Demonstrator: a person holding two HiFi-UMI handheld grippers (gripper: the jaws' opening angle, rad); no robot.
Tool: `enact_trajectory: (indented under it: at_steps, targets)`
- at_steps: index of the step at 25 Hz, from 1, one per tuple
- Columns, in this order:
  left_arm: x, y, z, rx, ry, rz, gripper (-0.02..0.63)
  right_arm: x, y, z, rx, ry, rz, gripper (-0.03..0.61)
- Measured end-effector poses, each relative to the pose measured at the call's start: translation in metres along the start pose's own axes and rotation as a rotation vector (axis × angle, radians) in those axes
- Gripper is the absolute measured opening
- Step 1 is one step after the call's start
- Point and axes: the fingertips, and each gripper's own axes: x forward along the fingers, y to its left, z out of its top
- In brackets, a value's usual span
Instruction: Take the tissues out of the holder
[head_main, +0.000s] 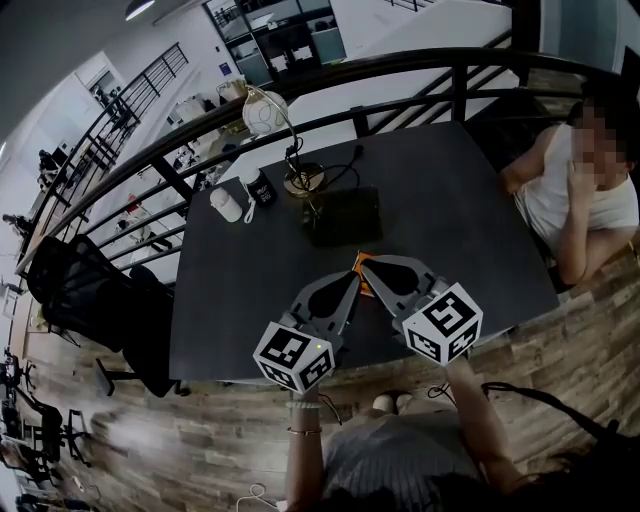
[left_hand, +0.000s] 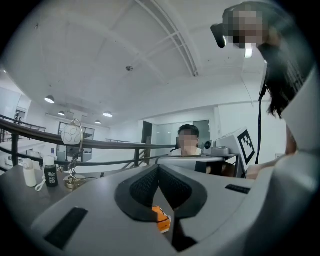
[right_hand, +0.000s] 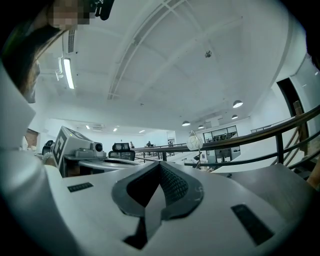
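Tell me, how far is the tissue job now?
Nothing looks done yet: the black box, likely the holder, sits on the table apart from both grippers, no tissue showing. In hand: nothing; the left gripper and right gripper have fingers together, empty, near a small orange packet. Left: reach the holder and pull the tissues out.

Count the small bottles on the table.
2. A white bottle stands at the far-left corner of the table. A dark bottle stands right beside it, near the lamp base. The near edge is partly covered, so another could be hidden.
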Motion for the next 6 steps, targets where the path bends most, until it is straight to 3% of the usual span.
enact_trajectory:
  at_steps: [6]
  targets:
    - [-0.0006,0.0005,0.0007,0.008,0.001,-0.002,0.008,-0.0005,-0.0029,-0.0066,0.004,-0.001,-0.003,0.012]
